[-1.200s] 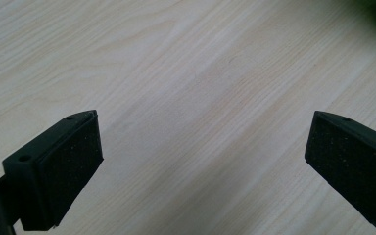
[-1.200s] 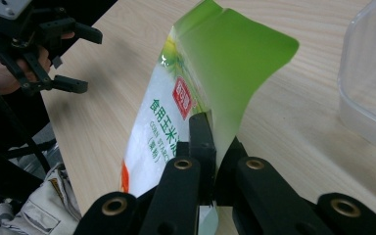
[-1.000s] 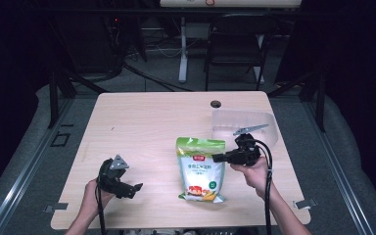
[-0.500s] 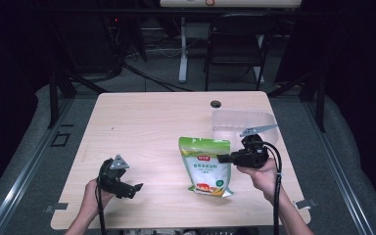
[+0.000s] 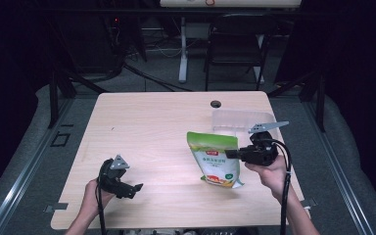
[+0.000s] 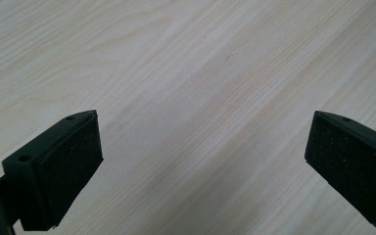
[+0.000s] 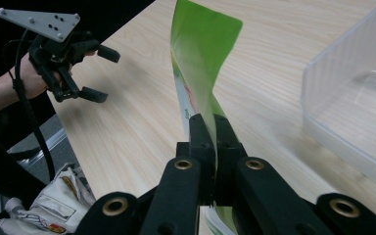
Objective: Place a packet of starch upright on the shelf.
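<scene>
Green and white, the snack pouch point(image 5: 214, 159) hangs above the wooden table point(image 5: 147, 127) from my right gripper point(image 5: 232, 153), near the clear plastic container point(image 5: 240, 120); my left gripper point(image 5: 136, 188) waits low, well apart. The left gripper view has bare wood between jaws spread wide. In the right gripper view the jaws are clenched on the pouch edge. I judge this is the carrying step; next I should swing it over the container and release.

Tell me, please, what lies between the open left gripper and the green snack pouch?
Bare light wooden table, seen in the high view, between left gripper and pouch.
</scene>
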A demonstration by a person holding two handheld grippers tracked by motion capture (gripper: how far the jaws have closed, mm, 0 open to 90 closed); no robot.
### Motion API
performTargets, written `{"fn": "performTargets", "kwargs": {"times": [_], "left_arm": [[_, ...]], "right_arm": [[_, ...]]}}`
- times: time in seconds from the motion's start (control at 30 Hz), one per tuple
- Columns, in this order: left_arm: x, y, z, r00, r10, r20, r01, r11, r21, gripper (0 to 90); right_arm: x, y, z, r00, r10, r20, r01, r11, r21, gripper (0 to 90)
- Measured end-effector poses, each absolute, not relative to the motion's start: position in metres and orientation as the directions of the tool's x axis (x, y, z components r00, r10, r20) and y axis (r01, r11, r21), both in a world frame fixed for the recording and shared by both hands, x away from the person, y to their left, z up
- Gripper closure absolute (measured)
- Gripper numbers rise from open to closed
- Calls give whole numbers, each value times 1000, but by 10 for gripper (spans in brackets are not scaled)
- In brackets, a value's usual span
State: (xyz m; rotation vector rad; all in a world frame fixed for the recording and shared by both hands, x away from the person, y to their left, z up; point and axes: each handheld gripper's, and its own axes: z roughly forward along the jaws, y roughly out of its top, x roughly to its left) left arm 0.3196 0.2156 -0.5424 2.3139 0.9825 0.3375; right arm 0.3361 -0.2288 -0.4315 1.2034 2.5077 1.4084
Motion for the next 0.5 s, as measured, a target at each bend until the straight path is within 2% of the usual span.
{"fn": "performTargets", "kwargs": {"times": [0.5], "left_arm": [[320,218,-542,684,729,4,572,-540,618,5]], "right_arm": [[337,-254,-422,-657,686,314,615,246,749,900]]}}
